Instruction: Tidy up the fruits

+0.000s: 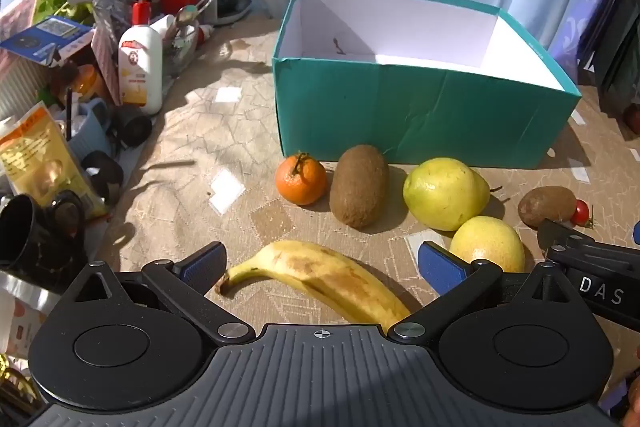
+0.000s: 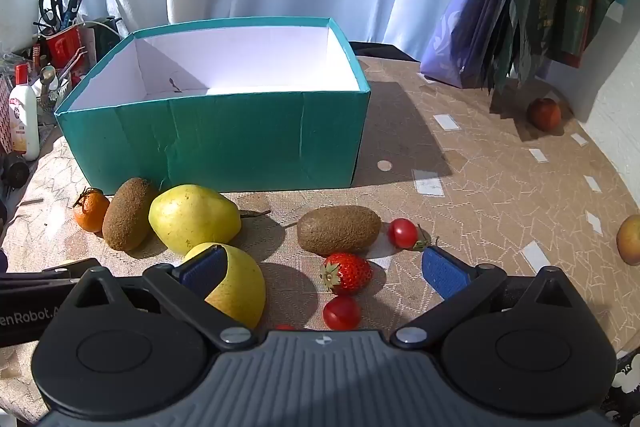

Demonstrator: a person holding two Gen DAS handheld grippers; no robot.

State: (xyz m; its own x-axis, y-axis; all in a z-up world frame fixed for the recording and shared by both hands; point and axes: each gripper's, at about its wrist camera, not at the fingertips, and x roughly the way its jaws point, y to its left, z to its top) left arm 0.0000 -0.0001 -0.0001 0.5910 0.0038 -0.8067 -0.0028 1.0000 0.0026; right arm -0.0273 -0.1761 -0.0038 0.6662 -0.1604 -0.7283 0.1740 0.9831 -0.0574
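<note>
Progress: nothing is sorted yet by the look of it; the teal box (image 2: 224,135) shows only bare white walls and floor where they can be seen, apart from a small dark speck, and every fruit in view lies outside it on the surface (image 2: 480,195)
Left to do: all of it, as I judge; banana (image 1: 320,279), mandarin (image 1: 301,179), two kiwis, two pears, strawberry (image 2: 347,273), cherry tomatoes, plus stray fruit far right
Front row: mandarin, upright kiwi (image 1: 359,186) and large pear (image 1: 444,193) sit just in front of the box wall, near one another
Banana: lies flat between the pads of the left hand-held gripper (image 1: 322,263), untouched; long axis runs across the view, stem end to the left, other end hidden under the gripper body
Second kiwi (image 2: 339,229): on its side, long axis left to right, just beyond the strawberry
Left hand-held gripper: jaws wide, empty
Right hand-held gripper (image 2: 326,269): jaws wide, empty, over the strawberry and a tomato (image 2: 342,312); the near pear (image 2: 236,287) is by its left pad
</note>
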